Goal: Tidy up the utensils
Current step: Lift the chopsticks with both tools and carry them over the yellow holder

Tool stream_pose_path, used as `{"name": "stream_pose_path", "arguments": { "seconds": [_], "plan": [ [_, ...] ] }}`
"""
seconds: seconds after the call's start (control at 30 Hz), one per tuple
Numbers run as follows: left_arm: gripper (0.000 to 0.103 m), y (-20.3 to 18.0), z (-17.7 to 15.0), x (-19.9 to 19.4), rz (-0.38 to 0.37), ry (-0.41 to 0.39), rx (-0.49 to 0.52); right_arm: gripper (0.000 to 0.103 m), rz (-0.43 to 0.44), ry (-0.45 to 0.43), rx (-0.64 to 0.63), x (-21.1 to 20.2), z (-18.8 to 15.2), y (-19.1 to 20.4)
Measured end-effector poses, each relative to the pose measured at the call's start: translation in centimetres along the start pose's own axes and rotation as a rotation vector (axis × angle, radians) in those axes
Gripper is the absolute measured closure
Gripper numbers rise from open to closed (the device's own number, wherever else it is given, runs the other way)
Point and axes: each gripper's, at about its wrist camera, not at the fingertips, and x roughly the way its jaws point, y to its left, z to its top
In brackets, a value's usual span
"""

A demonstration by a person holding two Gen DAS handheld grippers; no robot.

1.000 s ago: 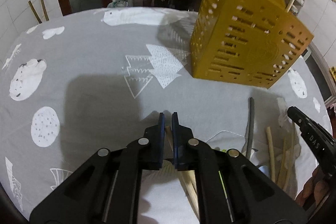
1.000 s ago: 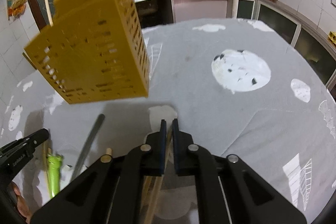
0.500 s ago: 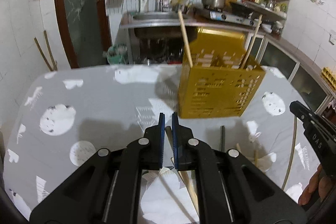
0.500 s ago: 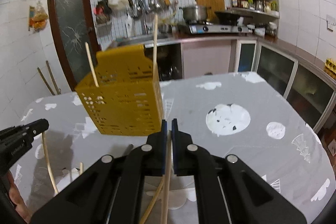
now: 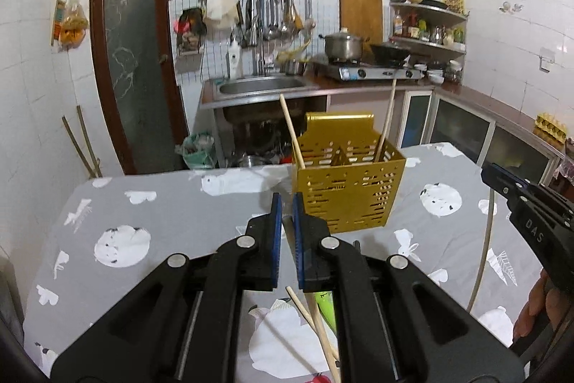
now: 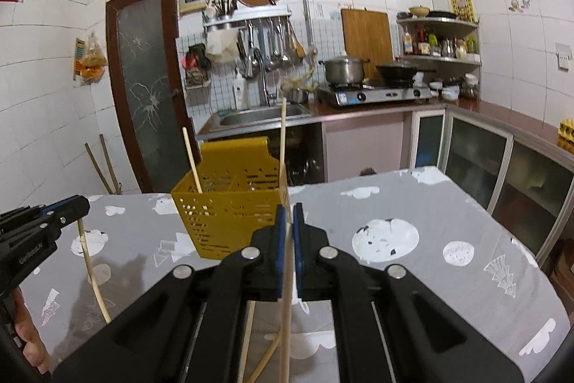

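A yellow perforated utensil holder stands on the grey table, with two wooden chopsticks leaning in it. It also shows in the right wrist view. My left gripper is shut on a wooden chopstick that hangs below it, raised well above the table. My right gripper is shut on another chopstick, also raised, just in front of the holder. The chopstick under each gripper shows in the other view as a pale curved stick.
A green-handled utensil and more chopsticks lie on the table under my left gripper. Behind the table are a sink, a stove with a pot, cabinets and a door.
Both grippers have risen well above the table, each carrying a chopstick. The view tilted up from the tabletop to the kitchen wall, and the holder now looks farther and lower.
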Motion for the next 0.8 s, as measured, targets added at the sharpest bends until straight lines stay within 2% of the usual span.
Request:
{"name": "stream_pose_path", "arguments": {
  "seconds": [0.23, 0.53, 0.8],
  "plan": [
    [0.098, 0.2, -0.6, -1.4, -0.019, -0.047, 0.019, 0.098, 0.017, -0.052, -0.005, -1.3, -0.5, -0.1],
    [0.098, 0.5, -0.6, -3.3, -0.029, -0.099, 0.024, 0.098, 0.050, -0.117, -0.006, -3.2, 0.5, 0.0],
    [0.099, 0.7, 0.7, -4.8, -0.029, -0.158, 0.018, 0.098, 0.073, -0.158, 0.004, -3.3, 2.0, 0.5]
  ]
}}
